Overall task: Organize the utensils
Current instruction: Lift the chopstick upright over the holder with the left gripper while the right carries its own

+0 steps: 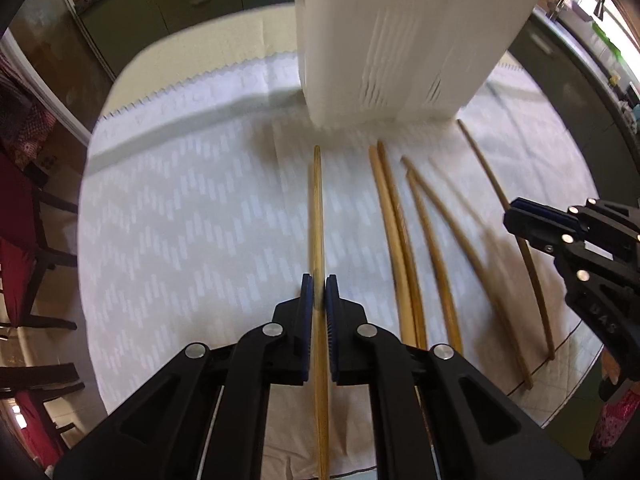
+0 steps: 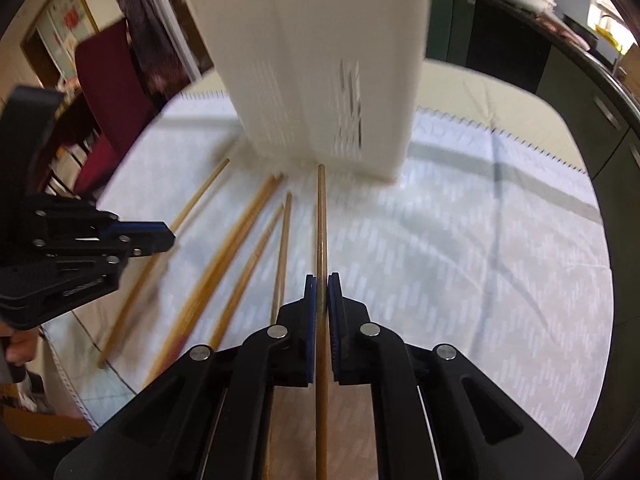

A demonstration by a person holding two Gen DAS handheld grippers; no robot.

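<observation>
In the left wrist view, our left gripper [image 1: 319, 292] was pinching one wooden chopstick [image 1: 317, 216] between its blue pads [image 1: 306, 300]; the jaws stood pressed against the stick, which ran forward along the fingers toward the white slotted holder [image 1: 384, 40]. The holder stood upright on the patterned tablecloth [image 1: 180, 208], at the far side. To the right of our held stick, four more chopsticks [image 1: 394, 220] lay loose on the cloth, two of them touching side by side, the others fanned apart. The right gripper [image 1: 520, 216] was visible at the right edge, with another stick under it.

In the right wrist view, our right gripper [image 2: 322, 296] was also closed on a darker chopstick [image 2: 321, 220], whose tip pointed at the base of the holder [image 2: 312, 60]. The left gripper [image 2: 160, 236] appeared at the left, and the loose chopsticks [image 2: 236, 248] lay between the two.

We judged the task was at an early stage. We could not see into the holder, so we could not tell if any stick was already inside. Two sticks were gripped but not yet placed, and four remained on the cloth.
</observation>
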